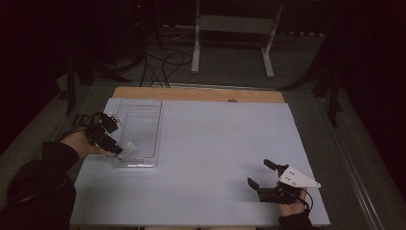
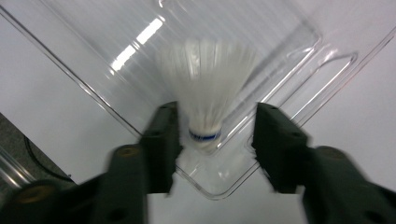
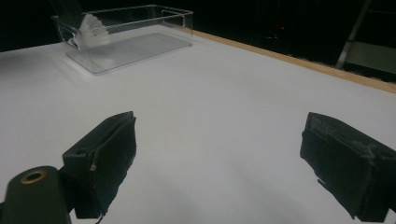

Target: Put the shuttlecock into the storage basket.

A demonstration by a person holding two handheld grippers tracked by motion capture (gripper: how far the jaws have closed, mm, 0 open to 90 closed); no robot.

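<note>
Item: shuttlecock point(image 2: 205, 100), white feather skirt, white cork base with a blue band, lying inside the clear plastic bin point(image 2: 299, 51) at its near corner; in the left gripper view it is sitting between the two black jaws, skirt pointing away from the camera, cork end toward it

Holder: left gripper point(image 1: 117, 149), hovering over the bin's near end at the left side of the table point(image 1: 215, 158); its jaws are standing wide apart, one close against the cork, the other well clear, so nothing is being clamped; the picture is blurred, so whether the near jaw is touching the cork cannot be told

Step judged in hand: the shuttlecock is either being let go into the bin or being approached for a pick; the open jaws around it are fitting both readings

Next move calls for: closing squarely on the cork rather than the feathers if lifting, or rising straight up without snagging the skirt if leaving

Also present: right gripper point(image 1: 268, 178), resting near the table's front right edge, well apart from the bin, jaws spread wide and holding nothing
</note>
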